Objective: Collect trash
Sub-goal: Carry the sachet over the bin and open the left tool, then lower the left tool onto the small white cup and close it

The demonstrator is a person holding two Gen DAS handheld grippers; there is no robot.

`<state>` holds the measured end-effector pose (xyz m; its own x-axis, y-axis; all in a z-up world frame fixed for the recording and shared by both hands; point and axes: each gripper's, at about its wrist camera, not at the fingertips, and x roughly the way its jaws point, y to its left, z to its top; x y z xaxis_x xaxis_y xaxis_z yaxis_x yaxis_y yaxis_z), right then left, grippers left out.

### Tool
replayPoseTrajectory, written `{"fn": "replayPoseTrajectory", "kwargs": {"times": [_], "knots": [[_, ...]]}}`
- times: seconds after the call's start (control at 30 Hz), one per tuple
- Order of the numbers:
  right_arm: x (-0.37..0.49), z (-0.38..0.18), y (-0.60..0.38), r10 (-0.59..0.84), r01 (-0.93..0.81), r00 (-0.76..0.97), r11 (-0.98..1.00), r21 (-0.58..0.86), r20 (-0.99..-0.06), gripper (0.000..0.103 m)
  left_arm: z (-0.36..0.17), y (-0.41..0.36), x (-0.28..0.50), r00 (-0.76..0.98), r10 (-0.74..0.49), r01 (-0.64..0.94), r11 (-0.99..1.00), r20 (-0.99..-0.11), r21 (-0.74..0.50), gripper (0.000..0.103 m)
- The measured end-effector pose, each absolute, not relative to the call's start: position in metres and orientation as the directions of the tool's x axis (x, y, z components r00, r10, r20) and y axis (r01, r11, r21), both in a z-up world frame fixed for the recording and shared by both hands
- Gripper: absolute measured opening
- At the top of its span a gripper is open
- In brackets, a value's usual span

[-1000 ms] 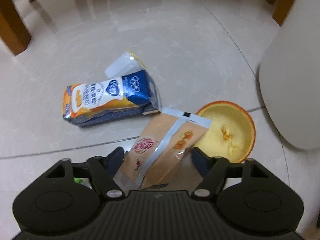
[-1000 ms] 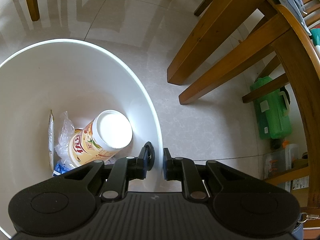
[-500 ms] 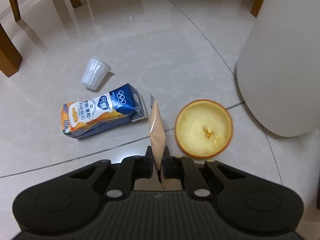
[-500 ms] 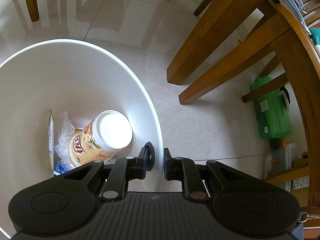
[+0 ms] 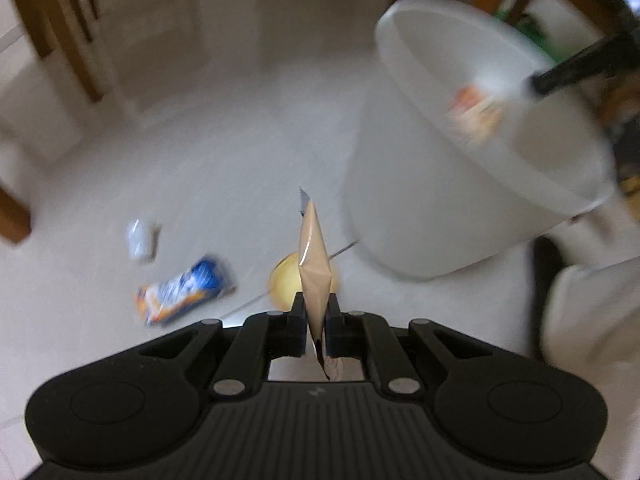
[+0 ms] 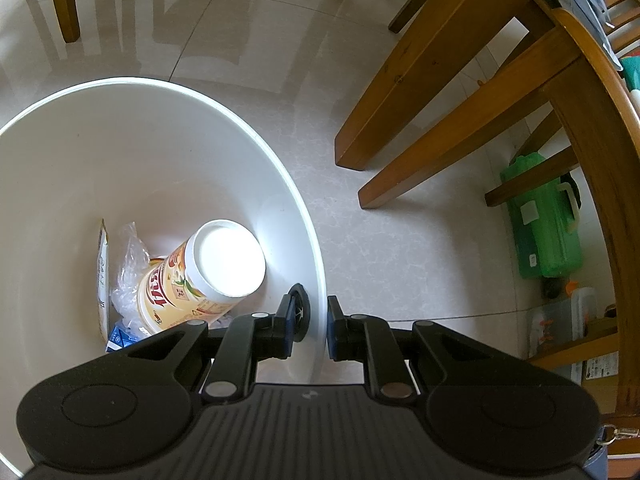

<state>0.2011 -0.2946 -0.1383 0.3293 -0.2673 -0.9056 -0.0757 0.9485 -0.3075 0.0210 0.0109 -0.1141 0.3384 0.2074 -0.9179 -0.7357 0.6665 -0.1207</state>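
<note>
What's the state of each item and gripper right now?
Left gripper: shut on the snack wrapper.
Snack wrapper: pinched edge-on, lifted off the floor.
Right gripper: shut on the bin rim.
White bin: upright, holding trash.
Yogurt cup: tipped inside the bin.
Milk carton: lying on the floor.
Orange half: on the floor.
Small plastic cup: on the floor, blurred.

In the left wrist view we find everything beyond the sachet (image 5: 315, 264) smeared by motion: the carton (image 5: 182, 290) print is unreadable, and the orange half (image 5: 286, 283) sits partly behind the sachet. The white bin (image 6: 160, 160) runs off the right wrist view's left edge.
</note>
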Motion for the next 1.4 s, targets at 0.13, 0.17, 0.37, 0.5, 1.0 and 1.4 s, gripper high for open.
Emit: {"fn": "replayPoseTrajectory", "kwargs": {"times": [0.13,0.17,0.37,0.5,1.0,1.4], "knots": [[0.201,-0.138,-0.294,-0.268,-0.075,0.330,0.948,-0.308,-0.905,0.018,-0.049,0.012,0.053,0.422,0.203,-0.659,0.738,-0.884,-0.145,0.006],[0.201,-0.139,-0.294,-0.268,-0.075,0.329,0.948,-0.309,-0.905,0.018,-0.035,0.012,0.062,0.440,0.201,-0.639,0.755,-0.875,-0.148,0.006],[0.201,-0.139,-0.294,-0.266,-0.073,0.328,0.949,-0.305,-0.906,0.018,0.012,0.012,0.116,0.552,0.205,-0.528,0.836,-0.809,-0.149,0.013],[0.201,-0.138,-0.295,-0.267,-0.074,0.330,0.949,-0.307,-0.905,0.018,0.010,0.013,0.135,0.560,0.246,-0.537,0.835,-0.791,-0.120,0.079],[0.200,-0.139,-0.294,-0.275,-0.071,0.328,0.947,-0.314,-0.904,0.019,-0.014,0.065,0.052,0.449,0.408,-0.736,0.674,-0.795,-0.069,0.085],[0.202,-0.140,-0.290,-0.297,-0.070,0.326,0.939,-0.337,-0.897,0.020,-0.128,0.122,-0.050,0.226,0.433,-0.958,0.259,-0.872,-0.119,0.085]]}}
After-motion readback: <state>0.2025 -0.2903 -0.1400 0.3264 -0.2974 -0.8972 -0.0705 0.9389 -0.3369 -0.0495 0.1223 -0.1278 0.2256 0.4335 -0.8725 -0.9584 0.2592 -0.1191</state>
